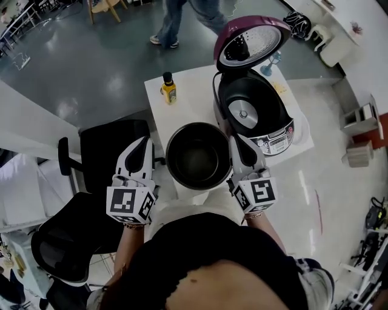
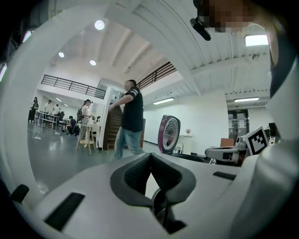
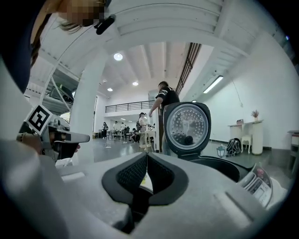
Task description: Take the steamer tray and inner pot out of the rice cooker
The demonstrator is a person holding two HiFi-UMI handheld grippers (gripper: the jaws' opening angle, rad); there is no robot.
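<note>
**Site type:** large open-plan lab or demonstration hall, not a home.

**Evidence:**
- Polished grey floor (image 1: 91, 66), wide and open.
- High white ceiling with recessed lights (image 2: 99, 24).
- Mezzanine railing (image 2: 70, 85), far left.
- People at work tables (image 2: 46, 119), far left.
- A person (image 1: 182, 18) crossing the open floor, far side.
- Black office chairs (image 1: 109, 151), near left.
- A small white table (image 1: 176, 112) standing alone, with a rice cooker (image 1: 251, 112) on it.
- Cables and equipment (image 1: 373, 236) on the floor, near right.

Bright, even indoor light comes from round ceiling lamps (image 3: 118, 56) and a strip light (image 3: 213, 84). The glossy floor (image 1: 91, 66) shows pale glare, and the inner pot (image 1: 198, 156) a dull sheen. Edges bulge fisheye-style; both gripper views have black corners.
</note>
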